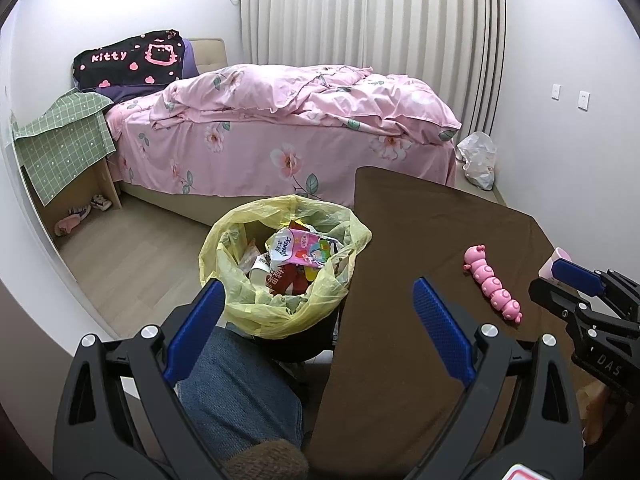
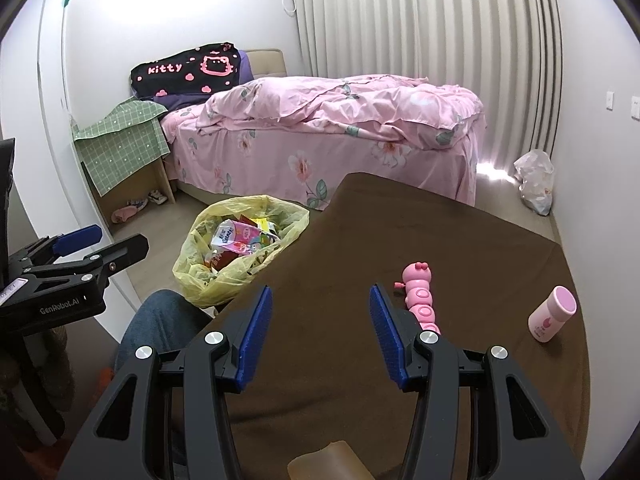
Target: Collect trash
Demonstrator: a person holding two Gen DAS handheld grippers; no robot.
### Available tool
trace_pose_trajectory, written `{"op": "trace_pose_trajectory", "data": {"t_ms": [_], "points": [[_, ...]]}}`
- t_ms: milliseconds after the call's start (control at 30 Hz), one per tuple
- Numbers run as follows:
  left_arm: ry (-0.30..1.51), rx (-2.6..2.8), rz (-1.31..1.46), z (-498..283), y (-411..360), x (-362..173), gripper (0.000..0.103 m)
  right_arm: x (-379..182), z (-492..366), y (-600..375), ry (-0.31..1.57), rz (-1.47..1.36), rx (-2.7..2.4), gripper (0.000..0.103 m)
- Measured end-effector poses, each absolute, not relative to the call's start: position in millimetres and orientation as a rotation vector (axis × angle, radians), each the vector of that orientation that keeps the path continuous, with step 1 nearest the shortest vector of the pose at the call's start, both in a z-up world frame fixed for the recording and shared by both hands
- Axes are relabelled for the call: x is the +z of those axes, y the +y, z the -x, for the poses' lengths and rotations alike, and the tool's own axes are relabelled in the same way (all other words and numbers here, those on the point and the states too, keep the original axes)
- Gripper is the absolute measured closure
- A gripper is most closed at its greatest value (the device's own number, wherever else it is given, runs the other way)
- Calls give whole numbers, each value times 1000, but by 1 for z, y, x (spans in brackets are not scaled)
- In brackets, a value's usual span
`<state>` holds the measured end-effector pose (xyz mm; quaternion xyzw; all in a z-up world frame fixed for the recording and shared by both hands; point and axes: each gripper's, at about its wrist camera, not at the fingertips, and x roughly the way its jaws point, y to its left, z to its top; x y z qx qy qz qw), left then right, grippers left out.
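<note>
Both grippers, left (image 1: 320,312) and right (image 2: 320,320), gape empty. The bin (image 1: 280,264) beside the table's (image 2: 400,232) left edge already holds wrappers. Collecting looks finished; only a toy (image 2: 418,300) and bottle (image 2: 552,314) remain near the right edge.

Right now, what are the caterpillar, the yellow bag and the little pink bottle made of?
Caterpillar: probably hard plastic; it looks smooth and glossy, with molded round segments.
Yellow bag: thin plastic film; it is see-through, crinkled and drapes over the bin's rim.
Bottle: likely plastic, with a smooth, mostly matte pink body and cap; the fisheye view leaves the finish uncertain.
</note>
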<state>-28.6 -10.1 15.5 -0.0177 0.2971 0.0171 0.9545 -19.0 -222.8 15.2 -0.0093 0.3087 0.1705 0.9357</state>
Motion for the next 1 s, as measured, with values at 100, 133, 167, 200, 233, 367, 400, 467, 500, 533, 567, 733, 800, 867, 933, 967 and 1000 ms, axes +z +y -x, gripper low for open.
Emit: {"op": "trace_pose_trajectory", "data": {"t_ms": [100, 133, 167, 200, 233, 367, 400, 467, 500, 533, 567, 733, 800, 867, 933, 967, 1000], "points": [[601, 36, 36, 28, -10, 16, 13, 15, 19, -223, 633, 15, 346, 55], [600, 36, 36, 28, -10, 16, 13, 15, 19, -224, 632, 15, 347, 55], [600, 36, 36, 28, -9, 16, 13, 15, 19, -223, 633, 14, 348, 55], [600, 35, 36, 28, -8, 16, 13, 15, 19, -224, 633, 15, 348, 55], [599, 34, 35, 28, -8, 16, 13, 15, 19, -223, 634, 15, 348, 55], [599, 34, 36, 28, -8, 16, 13, 15, 19, -223, 633, 15, 347, 55], [600, 33, 35, 28, -8, 16, 13, 15, 19, -223, 634, 15, 347, 55], [599, 35, 35, 28, -8, 16, 13, 15, 19, -223, 635, 14, 348, 55], [599, 35, 36, 28, -8, 16, 13, 15, 19, -223, 635, 14, 348, 55], [599, 35, 35, 28, -8, 16, 13, 15, 19, -222, 635, 15, 347, 55], [599, 36, 35, 28, -8, 16, 13, 15, 19, -222, 636, 15, 347, 55], [600, 34, 36, 28, -7, 16, 13, 14, 20, -222, 637, 17, 348, 55], [600, 33, 36, 28, -7, 16, 13, 14, 20, -222, 637, 17, 347, 55], [602, 30, 37, 28, -8, 16, 13, 14, 20, -222, 638, 17, 347, 55], [605, 27, 36, 28, -8, 16, 13, 14, 19, -222, 637, 18, 347, 55], [605, 27, 35, 28, -8, 17, 13, 14, 19, -222, 638, 18, 348, 55], [604, 27, 34, 29, -8, 18, 13, 14, 19, -222, 638, 18, 349, 55]]}}
